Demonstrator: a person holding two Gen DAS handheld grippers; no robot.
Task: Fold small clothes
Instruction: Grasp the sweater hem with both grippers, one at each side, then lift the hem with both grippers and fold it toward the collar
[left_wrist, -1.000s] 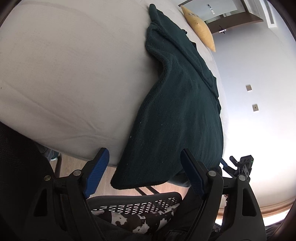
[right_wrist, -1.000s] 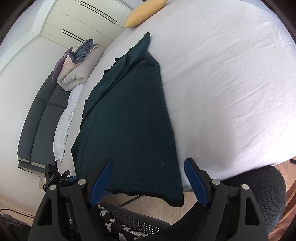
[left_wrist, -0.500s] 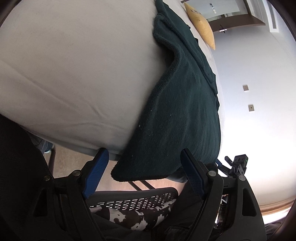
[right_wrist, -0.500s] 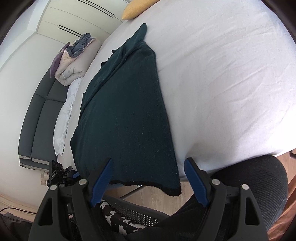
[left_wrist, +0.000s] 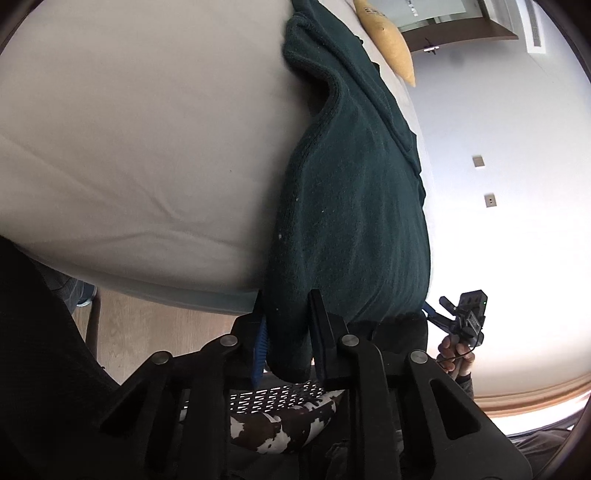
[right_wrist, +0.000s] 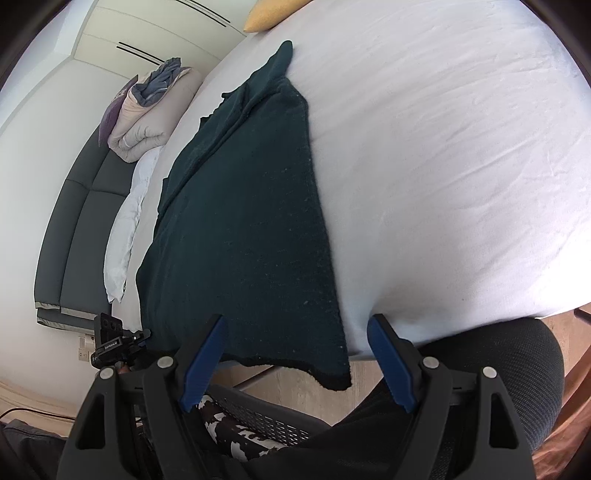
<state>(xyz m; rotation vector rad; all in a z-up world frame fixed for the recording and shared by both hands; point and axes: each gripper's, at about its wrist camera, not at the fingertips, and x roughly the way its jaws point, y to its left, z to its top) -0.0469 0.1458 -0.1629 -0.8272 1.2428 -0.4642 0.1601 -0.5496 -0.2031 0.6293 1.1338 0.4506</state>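
A: Blue-padded left gripper is clamped on the near hem corner of the dark green garment. Right?

B: Right gripper gapes wide, fingers straddling the other hem corner, not touching.

A: Garment's where?

B: Flat along the white bed, hem hanging off the near edge. No fold yet; all folding is left.

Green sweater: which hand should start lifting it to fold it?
Probably the left. The left gripper is already shut on the green sweater hem, while the right gripper hangs open, touching nothing.
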